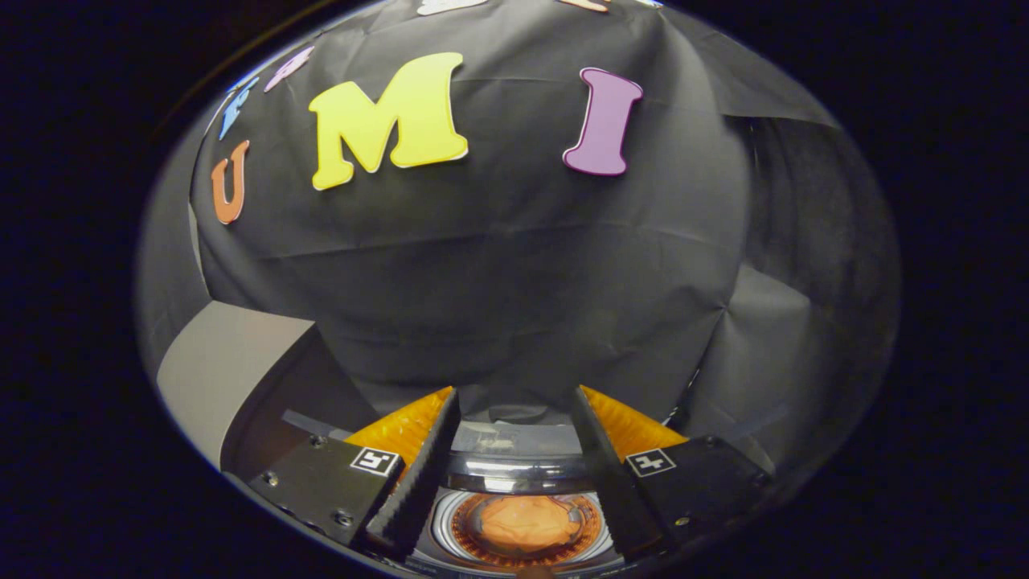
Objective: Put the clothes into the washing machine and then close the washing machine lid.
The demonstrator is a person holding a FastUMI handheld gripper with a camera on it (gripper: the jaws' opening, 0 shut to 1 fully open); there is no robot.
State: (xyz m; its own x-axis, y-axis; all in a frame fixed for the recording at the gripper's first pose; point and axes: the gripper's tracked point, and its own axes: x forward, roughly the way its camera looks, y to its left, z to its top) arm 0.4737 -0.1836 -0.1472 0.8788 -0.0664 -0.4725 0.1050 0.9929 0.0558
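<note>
In the gripper view, the gripper (514, 458) is held with its fingers wide apart and nothing between them. Below them, at six o'clock, the washing machine (522, 482) is seen with orange clothes (526, 523) already in its drum. Loading is judged finished; closing the lid comes next. No brand writing can be read.

Washing machine (514, 470) mostly hidden — clothes (522, 523) blurred between the gripper's (514, 402) parted fingers.

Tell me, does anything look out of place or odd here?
Nothing stands out. The orange clothes lie inside the washing machine drum, seen below between the fingers of the open gripper, which holds nothing.
</note>
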